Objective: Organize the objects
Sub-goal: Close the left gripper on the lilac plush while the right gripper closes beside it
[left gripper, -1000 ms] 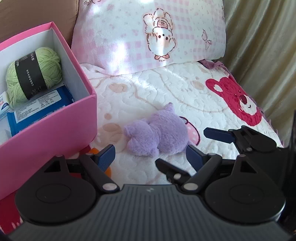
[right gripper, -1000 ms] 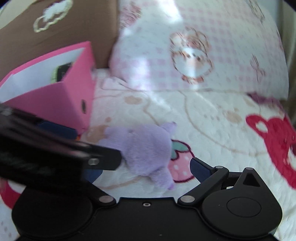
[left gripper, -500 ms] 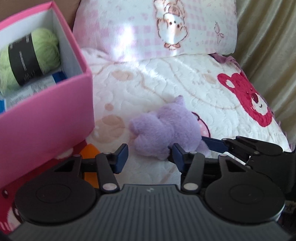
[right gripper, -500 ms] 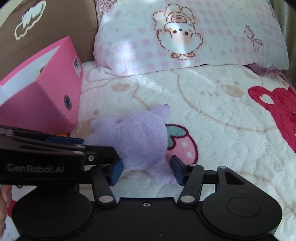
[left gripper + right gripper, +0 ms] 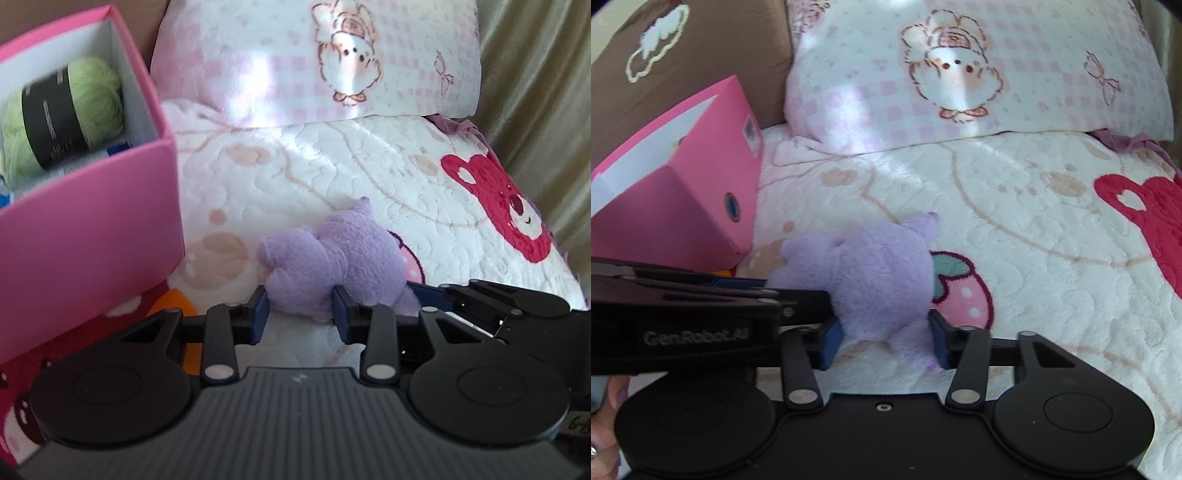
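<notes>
Jaws: both pairs are closing on the soft lilac plush toy [image 5: 332, 258]; the left gripper [image 5: 300, 314] has its blue pads nearly together, pinching a fold at the toy's near-left edge, while the right gripper [image 5: 886, 341] stands moderately open with the toy's rump and a leg between its pads, fur bulging against both.
Toy's place: lying on the white fleece blanket with red bear and strawberry motifs [image 5: 369, 177], just beside the pink cardboard box [image 5: 92, 236], which sits at 9 o'clock from it in the left wrist view.
Box contents: a ball of lime-green yarn with a black band [image 5: 62, 118] and a blue-edged packet, partly hidden.
Backdrop: a pink-checked pillow with a cartoon chick [image 5: 960, 74] at 12 o'clock.
Step in hand: securing a two-handed hold, by the look of it, before a lift toward the box.
Doing it well: squeeze until the plush stops yielding, keep both grippers level with each other, and raise together so neither pinch slips off the fur.
Risk: the left pads seem to hold only a thin fold.
</notes>
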The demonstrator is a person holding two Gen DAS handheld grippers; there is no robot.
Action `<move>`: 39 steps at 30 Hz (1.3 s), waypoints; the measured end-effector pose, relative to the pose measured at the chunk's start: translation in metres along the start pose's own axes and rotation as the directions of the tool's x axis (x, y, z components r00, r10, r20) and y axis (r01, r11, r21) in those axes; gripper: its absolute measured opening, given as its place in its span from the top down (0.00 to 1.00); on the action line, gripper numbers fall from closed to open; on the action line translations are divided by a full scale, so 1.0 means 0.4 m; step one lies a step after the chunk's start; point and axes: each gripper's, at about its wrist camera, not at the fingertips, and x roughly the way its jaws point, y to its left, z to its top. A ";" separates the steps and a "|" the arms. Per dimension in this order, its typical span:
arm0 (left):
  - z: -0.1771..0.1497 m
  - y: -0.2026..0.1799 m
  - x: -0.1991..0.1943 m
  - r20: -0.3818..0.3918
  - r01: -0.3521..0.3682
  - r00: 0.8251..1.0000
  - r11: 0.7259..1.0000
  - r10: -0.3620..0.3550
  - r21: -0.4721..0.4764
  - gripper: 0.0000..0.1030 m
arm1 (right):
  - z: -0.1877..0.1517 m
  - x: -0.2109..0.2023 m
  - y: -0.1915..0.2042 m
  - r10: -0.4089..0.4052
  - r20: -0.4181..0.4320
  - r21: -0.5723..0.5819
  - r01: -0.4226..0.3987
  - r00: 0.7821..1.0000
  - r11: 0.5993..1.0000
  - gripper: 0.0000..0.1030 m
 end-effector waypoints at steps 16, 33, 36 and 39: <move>-0.011 0.012 -0.036 -0.006 0.004 1.000 0.998 -0.005 -0.057 0.67 | -0.004 -0.037 0.023 0.026 0.000 -0.019 -0.026 1.000 0.999 0.53; -0.051 0.018 -0.134 0.009 0.024 1.000 0.997 -0.023 -0.067 0.68 | -0.027 -0.122 0.058 0.070 -0.024 -0.057 -0.071 0.997 0.996 0.53; -0.057 0.014 -0.151 0.002 -0.002 1.000 0.999 0.002 -0.042 0.68 | -0.030 -0.139 0.068 0.089 -0.032 -0.057 -0.091 0.996 0.994 0.54; -0.069 0.014 -0.176 -0.005 -0.004 1.000 1.000 0.003 -0.022 0.68 | -0.040 -0.163 0.082 0.098 -0.038 -0.072 -0.100 0.994 0.992 0.54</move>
